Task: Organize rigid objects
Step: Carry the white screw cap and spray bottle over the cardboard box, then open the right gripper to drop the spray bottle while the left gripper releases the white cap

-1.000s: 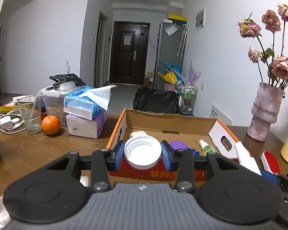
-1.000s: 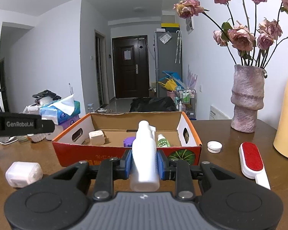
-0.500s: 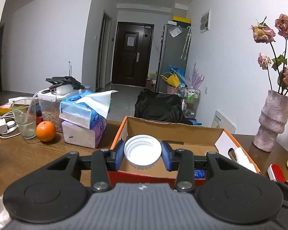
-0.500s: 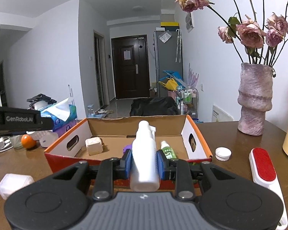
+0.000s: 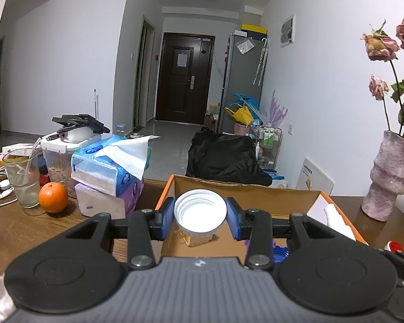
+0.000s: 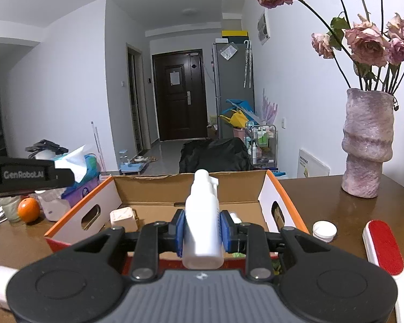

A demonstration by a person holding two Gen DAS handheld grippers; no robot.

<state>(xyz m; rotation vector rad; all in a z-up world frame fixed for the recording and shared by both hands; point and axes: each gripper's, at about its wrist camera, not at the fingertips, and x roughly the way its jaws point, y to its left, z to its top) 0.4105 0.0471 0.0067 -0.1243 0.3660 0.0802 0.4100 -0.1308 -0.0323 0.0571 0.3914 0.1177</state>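
A brown wooden surface [image 6: 323,202] carries everything; on it stands an open cardboard box [image 6: 273,188] with orange-edged, white-faced side walls and hand slots, its far flap upright; to the right of the box, well apart from it, a mottled pink vase [image 6: 367,145] holds dried roses [image 6: 369,43]; left of the box a blue tissue pack [image 5: 107,161] lies stacked on a purple one, with a drinking glass [image 5: 23,177] and an orange [image 5: 53,197] just beside them; a red-and-white lint brush [image 6: 383,253] lies at the right edge of the surface; the left claw [image 5: 200,216] hovers over the near left part of the box, its blue pads part-way apart and pressed on the rim of a white jar lid [image 5: 200,211], whose threaded hollow faces the camera; the right claw [image 6: 202,231] reaches over the near wall of the box, its pads drawn close and clamped on the body of a white spray bottle [image 6: 202,215], nozzle pointing away toward the far flap; inside the box a small beige cube-shaped container [image 6: 123,218] sits near the left wall; a small white cap [image 6: 324,231] rests on the surface between the box and the brush.
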